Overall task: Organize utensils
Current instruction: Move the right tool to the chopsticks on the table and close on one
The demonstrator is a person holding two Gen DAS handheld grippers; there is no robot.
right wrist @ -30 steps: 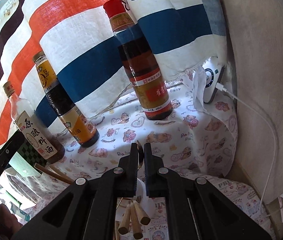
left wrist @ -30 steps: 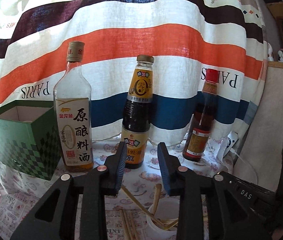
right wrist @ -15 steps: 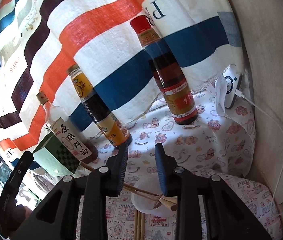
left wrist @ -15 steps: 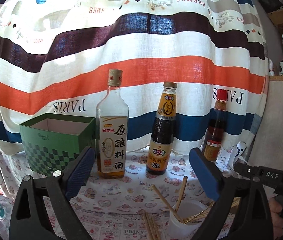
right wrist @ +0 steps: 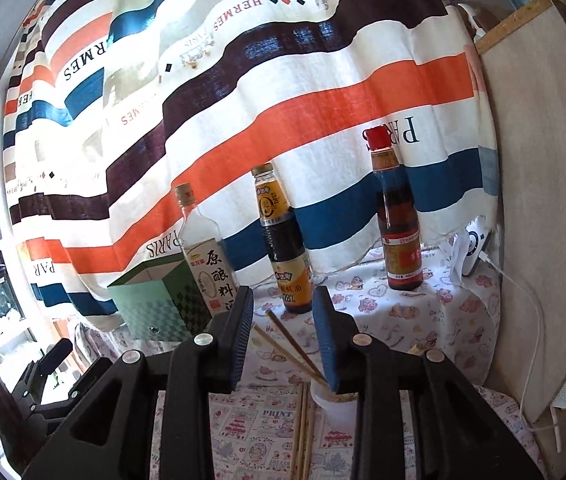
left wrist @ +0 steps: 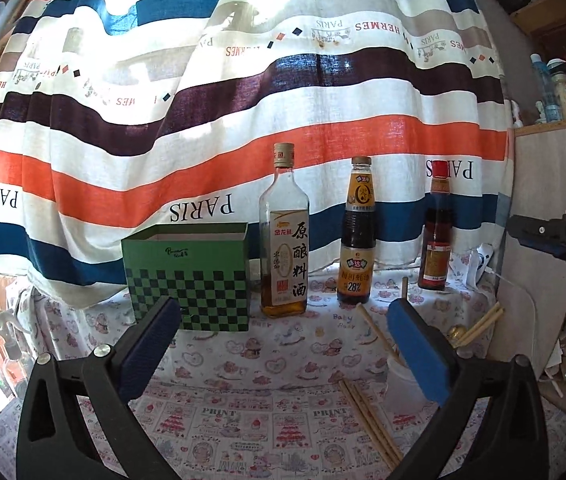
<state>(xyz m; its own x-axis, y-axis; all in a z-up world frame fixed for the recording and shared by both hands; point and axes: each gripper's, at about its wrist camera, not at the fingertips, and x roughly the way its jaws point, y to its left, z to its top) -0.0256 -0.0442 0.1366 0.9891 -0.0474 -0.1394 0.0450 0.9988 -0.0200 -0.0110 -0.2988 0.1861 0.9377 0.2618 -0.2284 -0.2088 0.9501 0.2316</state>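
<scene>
A white cup stands on the printed tablecloth with chopsticks leaning out of it. A golden spoon end shows beside them. More chopsticks lie loose on the cloth just left of the cup. My left gripper hangs back from the cup, its jaws opening wide with nothing between them. In the right wrist view the cup sits just below and beyond my right gripper, which is open and empty. Chopsticks slant up between its fingers but are not touched.
A green checked open box stands at the back left. Three sauce bottles line the striped curtain: a clear one, a dark one and a red-capped one. A white device with a cable lies by the wooden panel on the right.
Both grippers have drawn back from the bottles, so more of the table shows. The left jaws spread from narrow to wide. The right jaws went from shut to open.
</scene>
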